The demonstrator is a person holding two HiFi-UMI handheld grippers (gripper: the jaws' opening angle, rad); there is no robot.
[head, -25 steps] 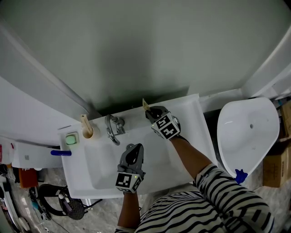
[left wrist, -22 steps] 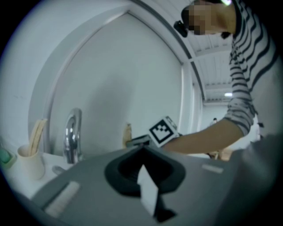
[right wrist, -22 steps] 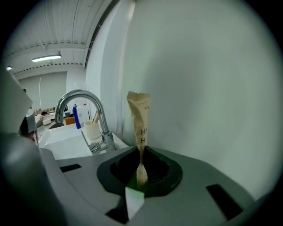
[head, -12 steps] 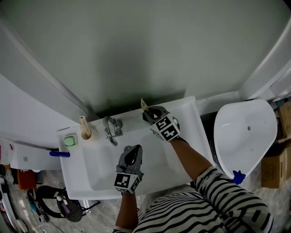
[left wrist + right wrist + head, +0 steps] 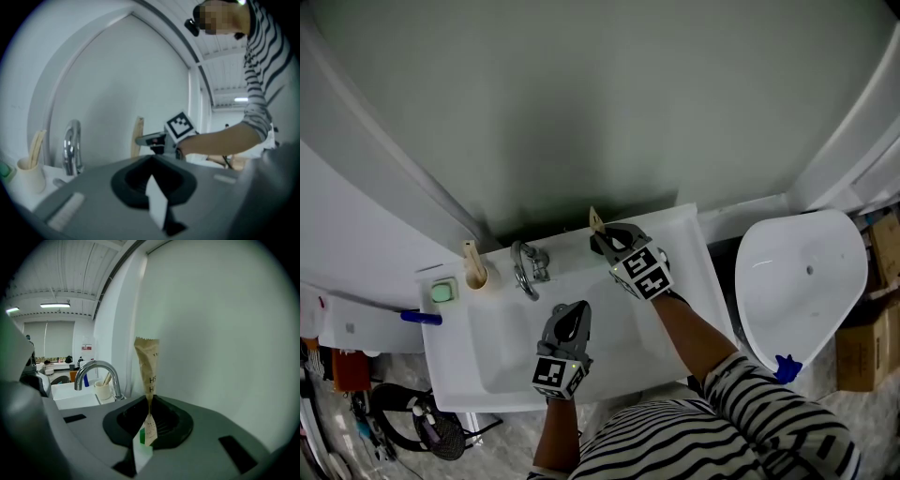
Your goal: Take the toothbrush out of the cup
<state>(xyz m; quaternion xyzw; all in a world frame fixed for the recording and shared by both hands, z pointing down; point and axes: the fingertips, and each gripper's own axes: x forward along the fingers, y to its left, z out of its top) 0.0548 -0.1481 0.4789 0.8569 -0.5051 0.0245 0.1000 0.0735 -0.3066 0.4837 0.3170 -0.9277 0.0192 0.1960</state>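
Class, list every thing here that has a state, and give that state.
right gripper: shut on the wrapped toothbrush
wrapped toothbrush: upright, gripped at its lower end
left gripper: shut, empty
cup: upright, pale sticks standing inside
faucet: no water visibly running

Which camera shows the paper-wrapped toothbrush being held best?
The right gripper view: the paper-wrapped toothbrush stands upright, close, pinched in the jaws, print visible. The head view shows only its tip past the right gripper; the left gripper view, a distant tan strip.
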